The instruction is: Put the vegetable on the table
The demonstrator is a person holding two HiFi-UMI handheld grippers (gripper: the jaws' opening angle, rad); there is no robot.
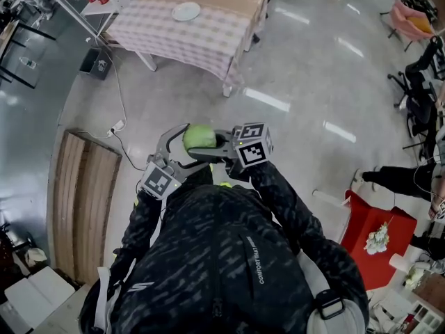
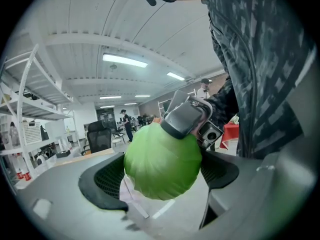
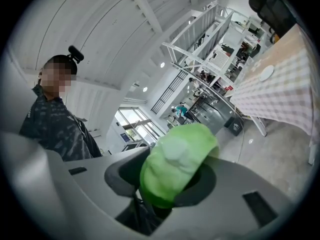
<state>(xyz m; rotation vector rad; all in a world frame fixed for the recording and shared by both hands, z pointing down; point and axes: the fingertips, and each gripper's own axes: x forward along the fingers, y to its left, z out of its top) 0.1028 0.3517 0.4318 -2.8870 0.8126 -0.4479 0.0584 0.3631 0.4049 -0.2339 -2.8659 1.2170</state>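
A round green cabbage (image 1: pixel 199 135) hangs in front of the person's chest, above the grey floor. My right gripper (image 1: pixel 203 146) is shut on it from the right; in the right gripper view the cabbage (image 3: pixel 177 159) sits pinched between the jaws of that gripper (image 3: pixel 170 176). My left gripper (image 1: pixel 186 143) reaches in from the left, and its wide curved jaws lie against both sides of the cabbage (image 2: pixel 160 164). One jaw of the right gripper (image 2: pixel 182 119) shows on top of it there. The table (image 1: pixel 208 44), with a checked cloth, stands ahead across the floor.
A white plate (image 1: pixel 185 11) lies on the table. A wooden bench (image 1: pixel 83 207) runs along the left, with a cable and plug (image 1: pixel 117 126) on the floor near it. A red table (image 1: pixel 375 245) and office chairs (image 1: pixel 417 89) stand at the right.
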